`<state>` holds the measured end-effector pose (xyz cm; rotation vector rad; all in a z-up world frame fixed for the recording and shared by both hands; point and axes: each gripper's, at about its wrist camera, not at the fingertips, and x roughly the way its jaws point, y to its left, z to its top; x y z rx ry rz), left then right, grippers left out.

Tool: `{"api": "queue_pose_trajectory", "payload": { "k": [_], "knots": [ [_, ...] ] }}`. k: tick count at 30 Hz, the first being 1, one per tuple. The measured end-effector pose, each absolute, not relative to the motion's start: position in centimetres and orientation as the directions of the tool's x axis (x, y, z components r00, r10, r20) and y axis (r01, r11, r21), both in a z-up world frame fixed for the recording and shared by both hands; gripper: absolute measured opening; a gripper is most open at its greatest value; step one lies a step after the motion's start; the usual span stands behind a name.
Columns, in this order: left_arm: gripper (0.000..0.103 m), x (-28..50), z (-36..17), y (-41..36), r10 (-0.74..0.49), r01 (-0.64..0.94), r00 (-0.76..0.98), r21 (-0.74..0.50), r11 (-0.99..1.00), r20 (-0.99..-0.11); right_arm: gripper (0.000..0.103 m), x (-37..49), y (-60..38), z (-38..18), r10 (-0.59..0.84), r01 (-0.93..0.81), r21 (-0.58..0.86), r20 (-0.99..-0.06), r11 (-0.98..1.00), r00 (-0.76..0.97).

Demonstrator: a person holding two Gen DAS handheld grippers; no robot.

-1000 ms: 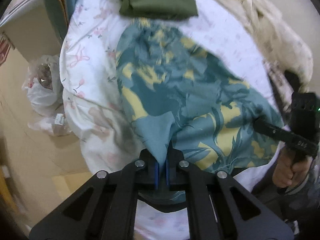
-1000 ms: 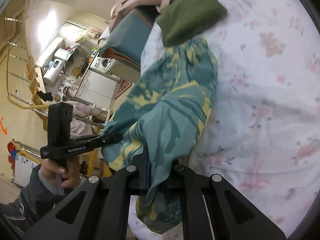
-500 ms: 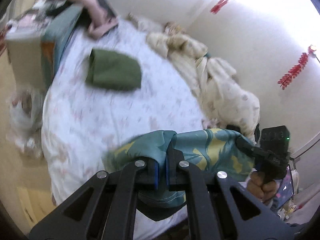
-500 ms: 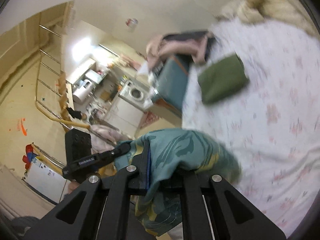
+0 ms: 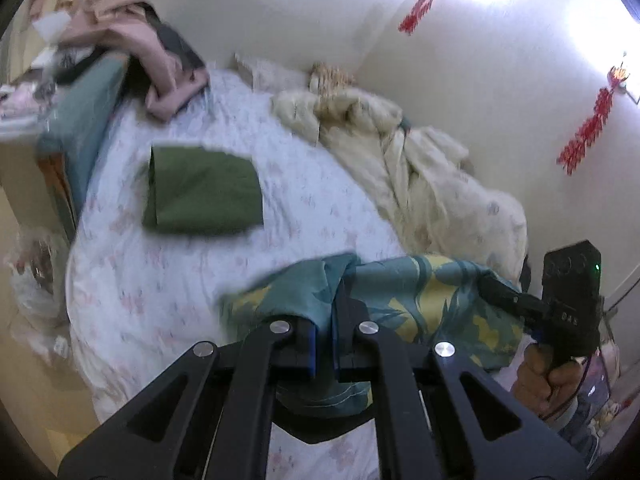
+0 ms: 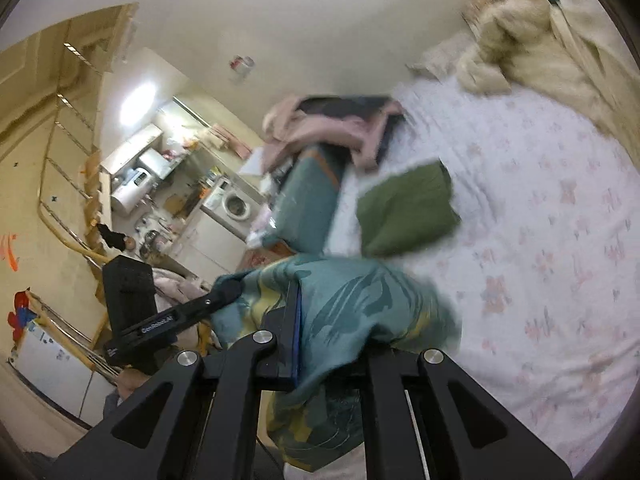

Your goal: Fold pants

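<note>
Teal cotton-like cloth with a yellow leaf print, the pants point(image 5: 424, 300), is being held up in the air above the near edge of the bed point(image 5: 168, 280), stretched between the two tools: the left tongs point(image 5: 324, 344) are being kept pressed together on one bunched corner, and the right tongs point(image 6: 332, 352) are being kept pinched on the other, with a fold of cloth draped over one finger and hanging down beneath. The step in hand is being judged as the lift-and-spread ahead of a fold. For it to be done well, the held edge is best being kept taut and level between the two grips, the hanging length is being let fall free so that twists drop out, and the cloth is then being lowered onto the bare floral sheet on the near side of the folded olive-green garment point(image 5: 200, 190), not on top of it. A slack or uneven span is being judged the main risk, since a skewed crease would follow. Counted: one pair of patterned pants, one folded green garment, two tongs, one heap of cream bedding point(image 5: 404, 168) by the wall, one pile of pink clothing point(image 5: 156, 64) at the far corner.
</note>
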<state>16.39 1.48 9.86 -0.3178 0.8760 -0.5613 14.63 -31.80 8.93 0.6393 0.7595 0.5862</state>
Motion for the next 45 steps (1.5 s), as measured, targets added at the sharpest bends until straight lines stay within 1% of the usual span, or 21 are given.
{"api": "queue_pose_trajectory", "payload": {
  "k": [2, 4, 6, 9, 11, 13, 15, 16, 17, 19, 22, 24, 26, 28, 30, 34, 36, 37, 38, 41, 45],
  "knots": [
    [0.003, 15.3, 7.0, 1.3, -0.576, 0.309, 0.478, -0.486, 0.817, -0.664, 0.007, 14.0, -32.0, 5.9, 0.677, -0.215, 0.705, -0.478, 0.676, 0.559],
    [0.003, 13.8, 2.9, 0.6, -0.547, 0.298, 0.425, -0.459, 0.837, -0.721, 0.008, 12.8, -32.0, 1.4, 0.673, -0.163, 0.707, -0.537, 0.688, 0.509],
    [0.003, 12.2, -2.5, -0.1, -0.507, 0.258, 0.341, -0.44, 0.86, -0.792, 0.008, 11.5, -31.9, -4.2, 0.663, -0.081, 0.705, -0.614, 0.704, 0.428],
    [0.004, 10.0, -10.8, -0.7, -0.458, 0.133, 0.155, -0.441, 0.888, -0.875, 0.011, 9.1, -31.9, -12.7, 0.632, 0.072, 0.672, -0.722, 0.737, 0.281],
    [0.006, 8.3, -15.4, -1.0, -0.364, 0.067, 0.017, -0.363, 0.93, -0.931, 0.014, 7.6, -32.2, -16.7, 0.605, 0.172, 0.632, -0.774, 0.756, 0.188],
    [0.008, 6.7, -16.8, -1.2, -0.274, 0.076, -0.035, -0.276, 0.958, -0.961, 0.015, 5.9, -32.5, -19.5, 0.552, 0.246, 0.554, -0.83, 0.796, 0.084],
    [0.015, 5.7, -16.4, -1.3, -0.236, 0.123, -0.026, -0.237, 0.964, -0.971, 0.018, 4.6, -32.6, -19.8, 0.524, 0.226, 0.515, -0.852, 0.827, 0.026],
    [0.026, 5.3, -16.1, -1.1, -0.208, 0.132, -0.029, -0.21, 0.969, -0.978, 0.02, 4.2, -32.7, -19.5, 0.494, 0.206, 0.486, -0.869, 0.849, 0.016],
    [0.032, 5.1, -15.9, -0.6, -0.171, 0.137, -0.028, -0.173, 0.975, -0.985, 0.021, 3.9, -32.9, -19.1, 0.46, 0.196, 0.452, -0.888, 0.87, 0.004],
    [0.032, 5.0, -14.7, 0.6, -0.119, 0.133, 0.013, -0.117, 0.984, -0.993, 0.021, 3.4, -33.7, -17.9, 0.428, 0.19, 0.419, -0.904, 0.888, -0.009],
    [0.032, 5.7, -12.3, 2.1, -0.077, 0.113, 0.11, -0.065, 0.991, -0.991, 0.021, 3.5, -34.6, -14.3, 0.345, 0.144, 0.352, -0.936, 0.925, 0.073],
    [0.032, 6.3, -10.5, 1.9, -0.096, 0.116, 0.189, -0.075, 0.99, -0.977, 0.021, 4.3, -34.3, -12.0, 0.37, 0.08, 0.386, -0.914, 0.919, 0.164],
    [0.032, 6.9, -10.0, 0.4, -0.177, 0.164, 0.209, -0.144, 0.976, -0.962, 0.021, 5.7, -33.3, -11.2, 0.423, 0.029, 0.436, -0.885, 0.899, 0.194],
    [0.032, 7.4, -11.0, -1.5, -0.234, 0.211, 0.189, -0.194, 0.958, -0.954, 0.02, 6.9, -31.9, -11.7, 0.455, -0.003, 0.465, -0.867, 0.886, 0.203],
    [0.031, 7.6, -12.5, -2.8, -0.241, 0.229, 0.174, -0.199, 0.953, -0.955, 0.02, 8.1, -30.0, -13.3, 0.446, -0.023, 0.449, -0.878, 0.893, 0.176],
    [0.028, 7.9, -16.0, -4.4, -0.153, 0.262, 0.15, -0.11, 0.959, -0.977, 0.02, 9.2, -28.3, -17.5, 0.394, -0.029, 0.393, -0.911, 0.919, 0.12],
    [0.024, 7.2, -17.7, -4.7, -0.059, 0.293, 0.119, -0.022, 0.956, -0.991, 0.014, 8.8, -28.3, -19.6, 0.352, -0.007, 0.352, -0.934, 0.936, 0.062],
    [0.023, 6.9, -18.6, -4.3, -0.041, 0.295, 0.089, -0.013, 0.955, -0.995, 0.012, 8.5, -28.3, -20.2, 0.334, -0.008, 0.334, -0.942, 0.943, 0.035],
    [0.023, 6.5, -18.7, -3.9, -0.04, 0.299, 0.086, -0.013, 0.954, -0.995, 0.008, 7.9, -28.5, -20.9, 0.32, -0.01, 0.32, -0.948, 0.947, -0.004],
    [0.023, 5.5, -18.1, -3.5, -0.016, 0.315, 0.07, 0.007, 0.949, -0.997, 0.008, 6.7, -29.2, -20.5, 0.303, -0.009, 0.303, -0.952, 0.953, -0.032],
    [0.023, 4.9, -16.4, -2.2, -0.058, 0.294, 0.024, -0.048, 0.955, -0.998, 0.009, 5.4, -30.4, -18.6, 0.325, -0.009, 0.325, -0.946, 0.946, -0.019]
  ]
}}
